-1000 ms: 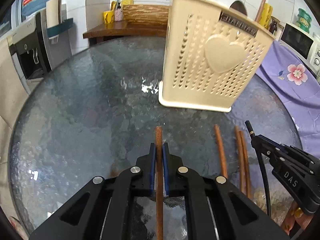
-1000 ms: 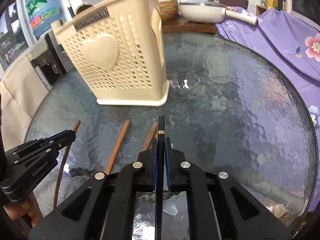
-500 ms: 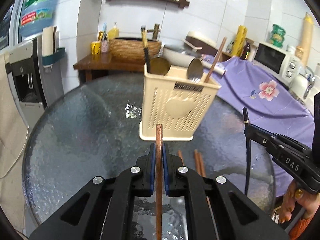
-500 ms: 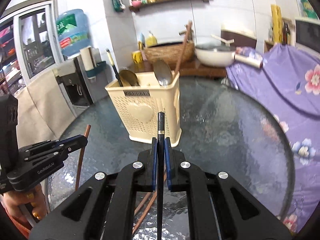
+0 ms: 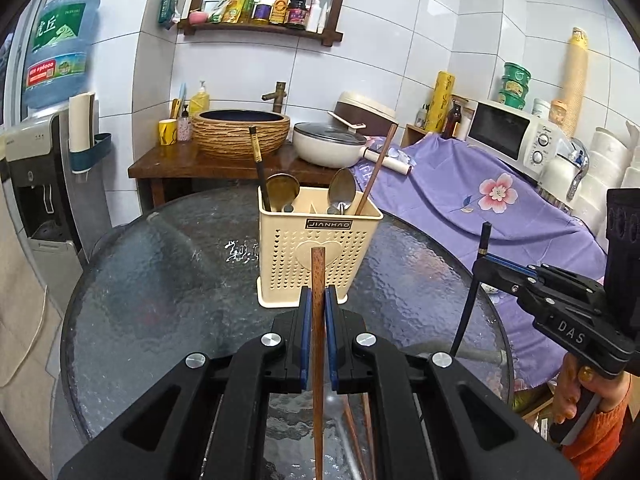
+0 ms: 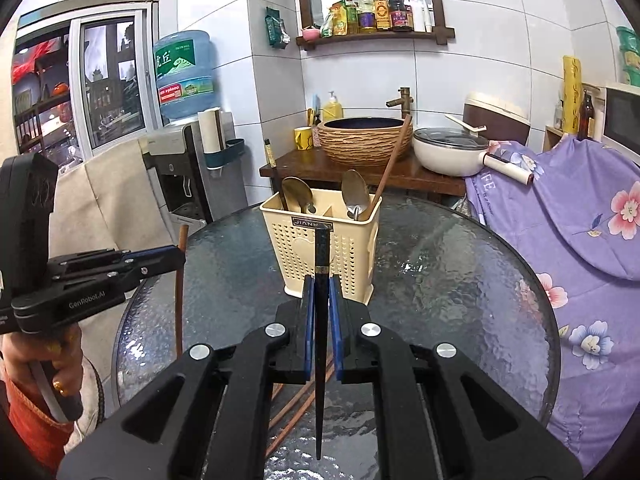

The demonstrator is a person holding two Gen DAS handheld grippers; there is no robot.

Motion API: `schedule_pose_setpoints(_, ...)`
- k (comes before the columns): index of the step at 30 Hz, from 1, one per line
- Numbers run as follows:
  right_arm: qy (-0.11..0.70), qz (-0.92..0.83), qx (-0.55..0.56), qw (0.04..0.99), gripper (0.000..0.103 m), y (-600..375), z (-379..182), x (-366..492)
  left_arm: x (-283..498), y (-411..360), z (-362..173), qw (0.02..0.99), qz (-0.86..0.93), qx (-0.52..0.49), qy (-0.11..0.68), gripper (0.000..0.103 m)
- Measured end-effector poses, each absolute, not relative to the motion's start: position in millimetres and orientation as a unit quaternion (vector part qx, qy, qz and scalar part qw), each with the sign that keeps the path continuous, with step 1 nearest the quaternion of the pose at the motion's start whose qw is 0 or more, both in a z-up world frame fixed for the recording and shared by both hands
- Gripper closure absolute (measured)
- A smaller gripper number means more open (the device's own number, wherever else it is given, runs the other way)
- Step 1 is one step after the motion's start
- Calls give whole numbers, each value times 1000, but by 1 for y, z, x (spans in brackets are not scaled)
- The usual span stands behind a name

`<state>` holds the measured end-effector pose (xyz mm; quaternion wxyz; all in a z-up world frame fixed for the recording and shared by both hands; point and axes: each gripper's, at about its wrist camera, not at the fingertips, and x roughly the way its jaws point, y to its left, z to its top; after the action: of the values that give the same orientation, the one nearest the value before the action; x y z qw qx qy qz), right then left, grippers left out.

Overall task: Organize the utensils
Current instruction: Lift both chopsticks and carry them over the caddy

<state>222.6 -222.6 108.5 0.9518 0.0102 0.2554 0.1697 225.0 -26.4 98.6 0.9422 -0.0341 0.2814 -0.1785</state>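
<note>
My left gripper (image 5: 316, 300) is shut on a brown wooden chopstick (image 5: 318, 276) that points up in front of the cream utensil holder (image 5: 320, 258). My right gripper (image 6: 320, 292) is shut on a black chopstick (image 6: 321, 256), also held above the glass table (image 6: 460, 280) short of the cream holder (image 6: 332, 256). The holder contains two spoons (image 5: 342, 192), a black chopstick and a brown one. A few brown chopsticks (image 6: 300, 404) lie on the glass below both grippers. Each gripper shows in the other's view, the right gripper (image 5: 480, 264) at the right, the left gripper (image 6: 180, 256) at the left.
Behind the table stand a wooden counter with a basin (image 5: 240, 132), a white pan (image 5: 332, 146) and a mug. A purple flowered cloth (image 5: 480, 200) covers furniture at the right, a microwave (image 5: 512, 136) on it. A water dispenser (image 5: 36, 184) stands at the left. Hands grip both handles.
Both grippers have risen from the tabletop with their chopsticks and tilted up. The holder now looks smaller and farther, and the back wall and shelf have come into view.
</note>
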Motion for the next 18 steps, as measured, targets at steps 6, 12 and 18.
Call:
schedule_pose_setpoints(6, 246, 173, 6, 954, 95, -223, 116, 218, 221, -25, 109, 945, -182, -26, 271, 96)
schedule_pose_setpoints(12, 240, 176, -3, 955, 95, -219, 124, 218, 221, -26, 118, 949, -179, -23, 259, 96)
schedule_pose_setpoints(18, 241, 179, -13, 954, 95, -213, 126, 221, 225, -28, 122, 951, -179, -21, 253, 96)
